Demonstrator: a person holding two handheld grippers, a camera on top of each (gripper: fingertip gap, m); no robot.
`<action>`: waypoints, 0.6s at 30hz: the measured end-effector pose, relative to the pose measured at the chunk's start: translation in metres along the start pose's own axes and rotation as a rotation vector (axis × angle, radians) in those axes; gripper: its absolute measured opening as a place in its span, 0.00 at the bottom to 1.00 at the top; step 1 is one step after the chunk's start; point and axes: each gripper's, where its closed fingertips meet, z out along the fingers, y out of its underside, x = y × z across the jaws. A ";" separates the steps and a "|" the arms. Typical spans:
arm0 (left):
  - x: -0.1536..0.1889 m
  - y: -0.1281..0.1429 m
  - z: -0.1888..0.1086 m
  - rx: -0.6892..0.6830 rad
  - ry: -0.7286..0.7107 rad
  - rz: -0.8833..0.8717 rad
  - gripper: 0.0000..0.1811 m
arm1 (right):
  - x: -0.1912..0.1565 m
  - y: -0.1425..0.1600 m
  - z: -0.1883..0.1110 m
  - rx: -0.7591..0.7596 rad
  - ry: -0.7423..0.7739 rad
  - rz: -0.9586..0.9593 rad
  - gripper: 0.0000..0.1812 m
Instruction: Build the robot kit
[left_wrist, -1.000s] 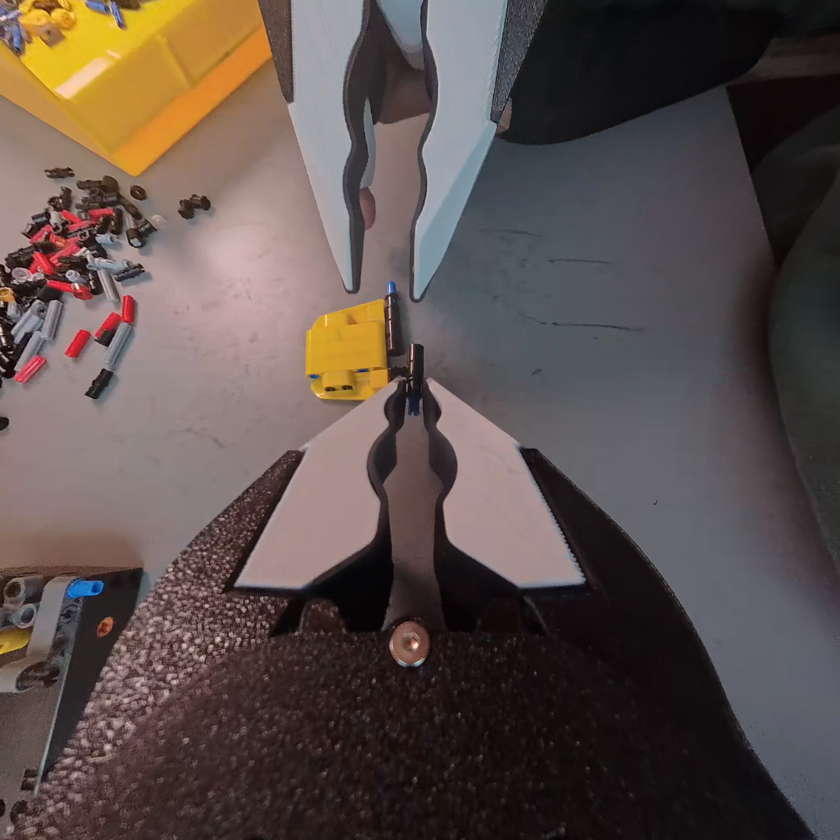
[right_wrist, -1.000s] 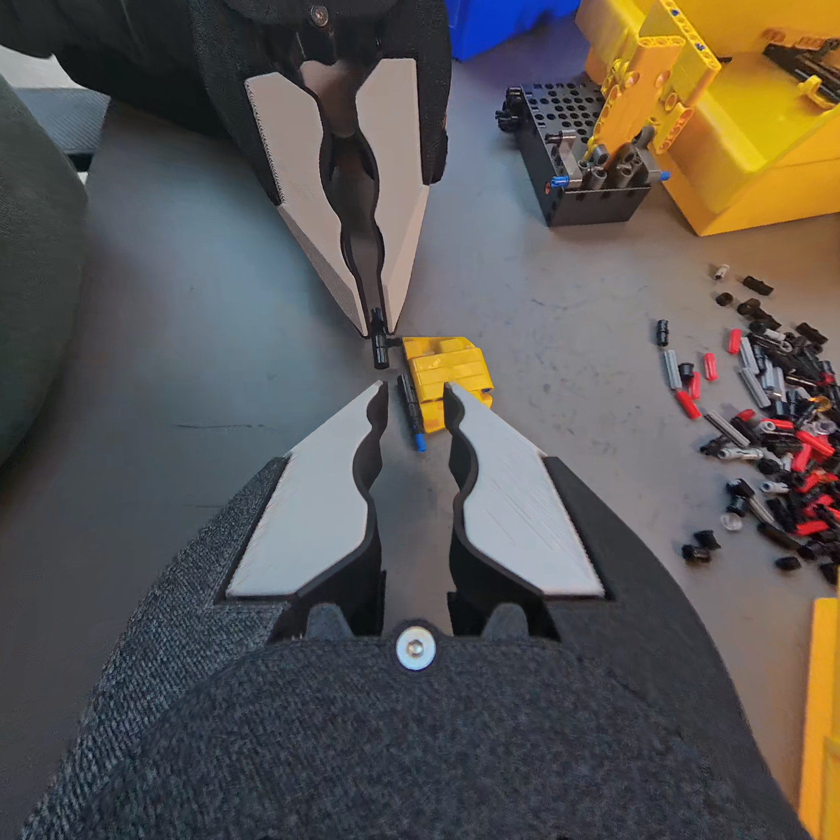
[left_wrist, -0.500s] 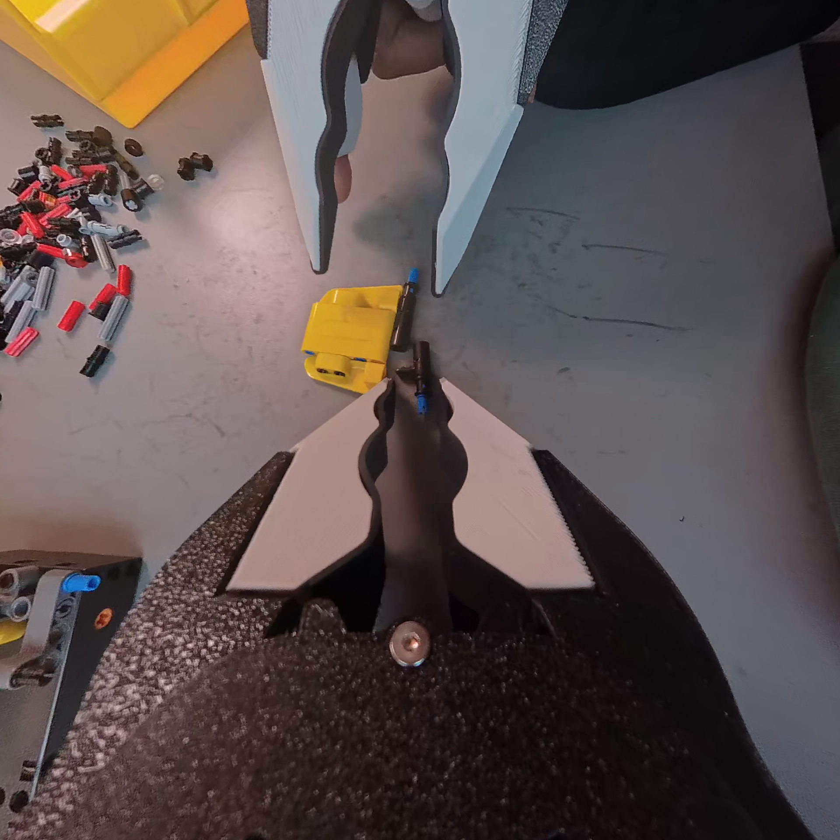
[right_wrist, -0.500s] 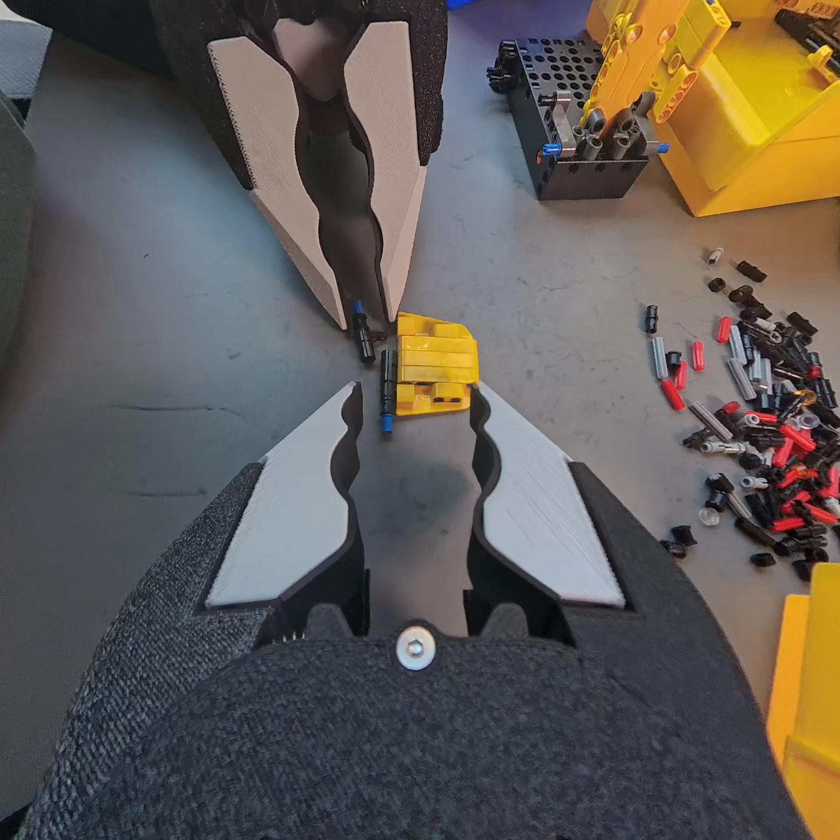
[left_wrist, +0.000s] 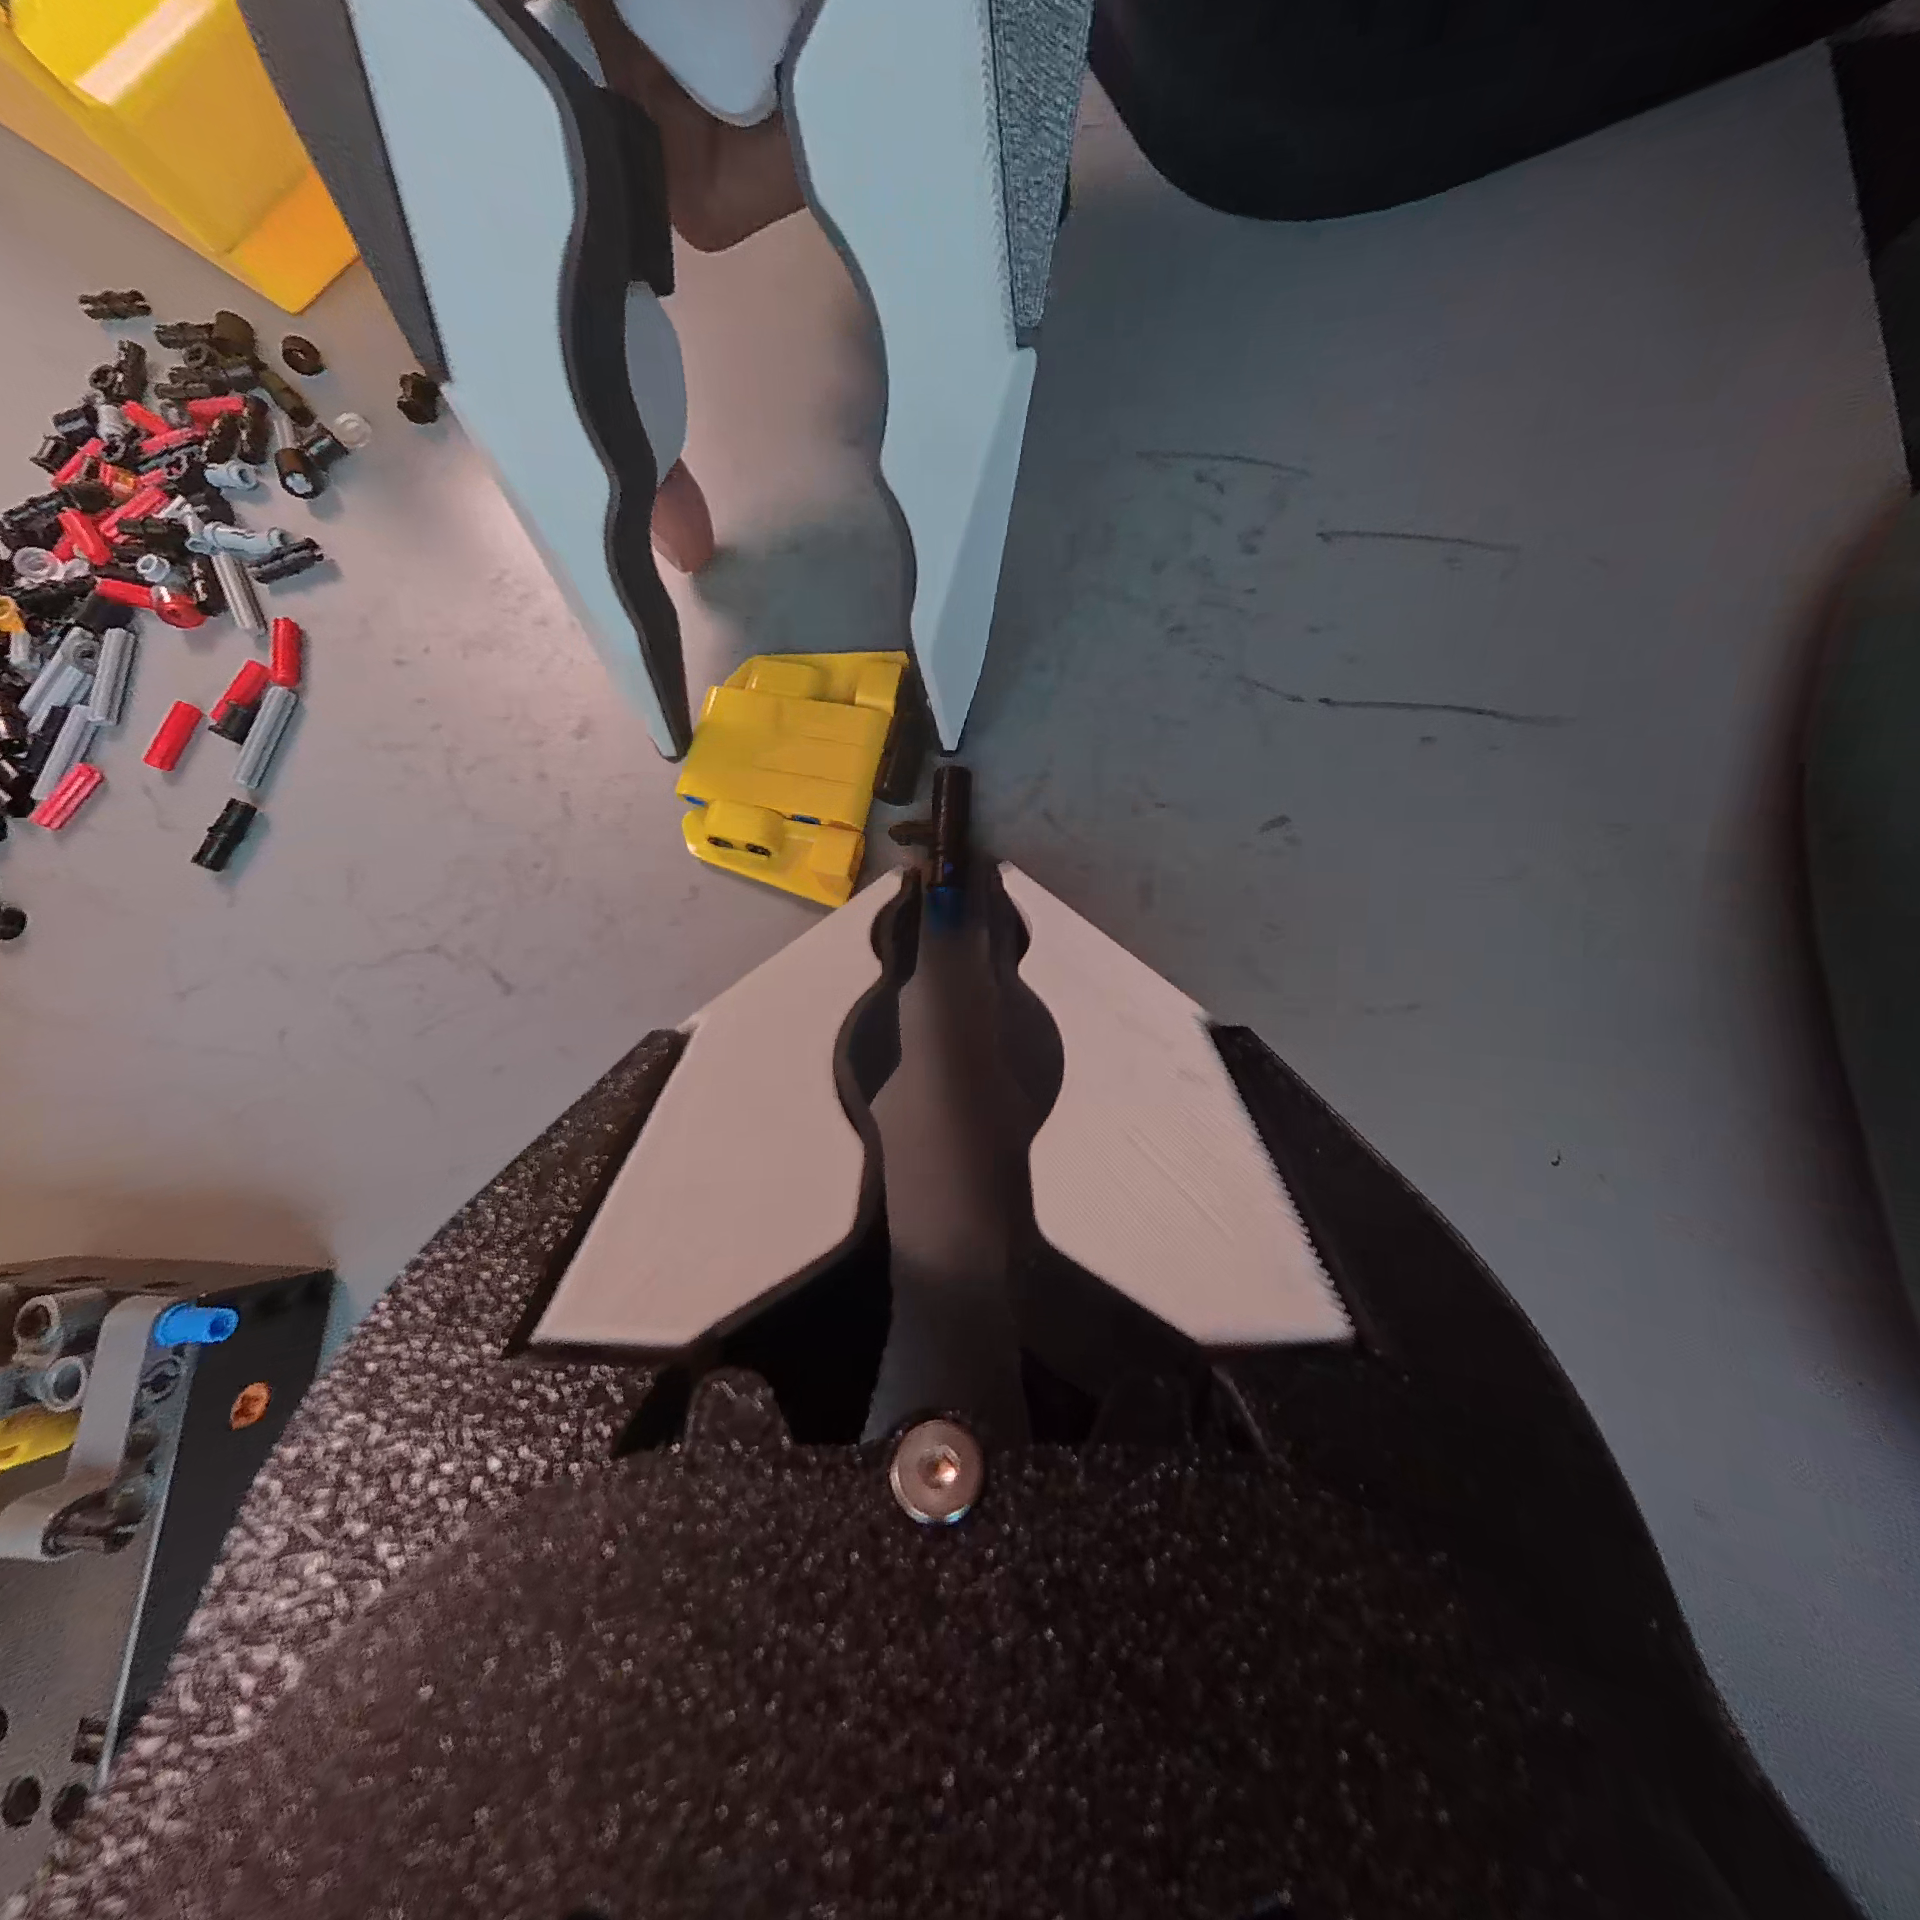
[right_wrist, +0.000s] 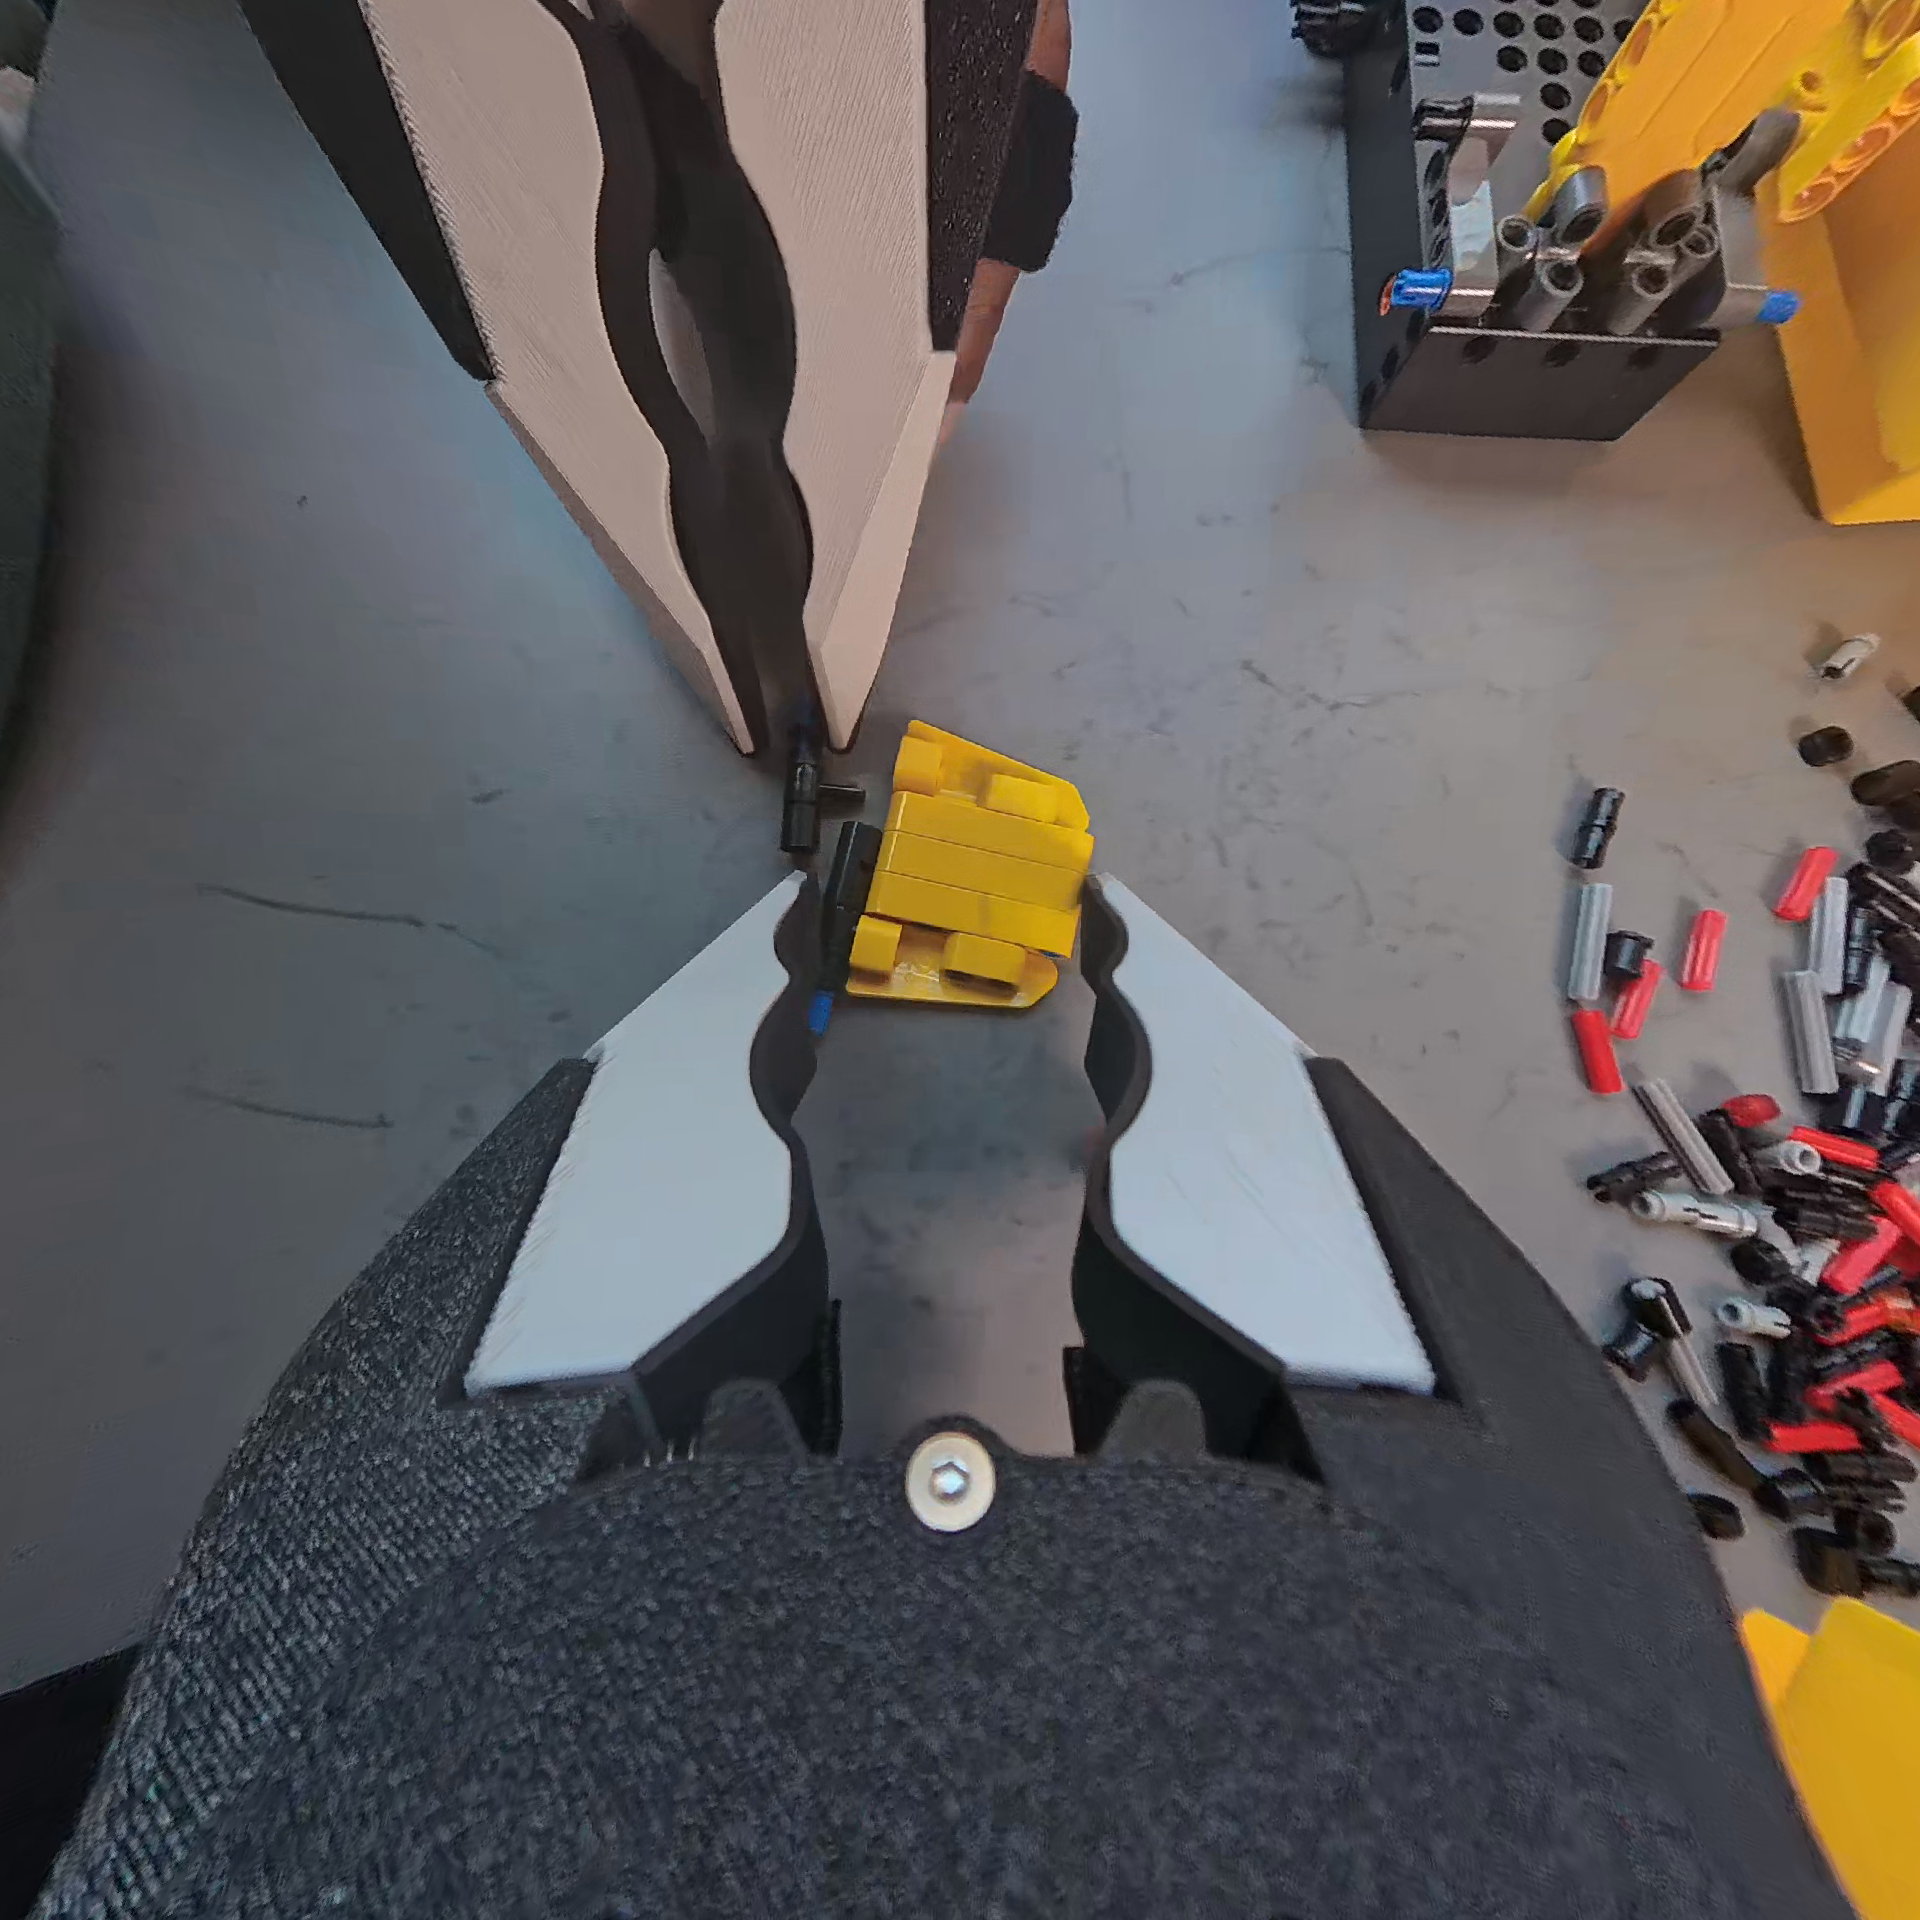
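Observation:
A yellow brick assembly (left_wrist: 790, 769) lies on the grey table (left_wrist: 1351, 831); it also shows in the right wrist view (right_wrist: 977, 873). My right gripper (right_wrist: 945, 883) is open wide, with its fingertips on either side of the assembly and of a black pin with a blue end (right_wrist: 836, 904) lying along it. My right gripper also shows from the front in the left wrist view (left_wrist: 810, 740). A second black pin with a side stub (left_wrist: 948, 821) lies on the table, also seen in the right wrist view (right_wrist: 802, 795). My left gripper (left_wrist: 953, 871) is a little open around that pin's blue end.
A pile of small red, grey and black pins (right_wrist: 1829, 1195) lies to one side (left_wrist: 135, 540). A black perforated frame with grey connectors (right_wrist: 1538, 384) stands by a yellow bin (right_wrist: 1860, 416). A dark padded edge (left_wrist: 1870, 831) borders the table.
My right gripper opened wider and moved forward until it straddles the yellow assembly. My left gripper let go of the stubbed pin, then narrowed again around its blue end.

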 end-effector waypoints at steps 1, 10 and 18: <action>0.001 0.000 0.000 0.000 0.006 0.001 0.05 | 0.000 0.000 0.000 -0.002 -0.007 -0.003 0.27; 0.002 0.000 0.000 0.002 0.023 0.024 0.03 | -0.007 0.001 -0.001 -0.019 -0.045 -0.047 0.27; 0.002 0.000 -0.001 0.008 0.012 0.077 0.03 | -0.009 -0.001 0.000 -0.018 -0.044 -0.047 0.27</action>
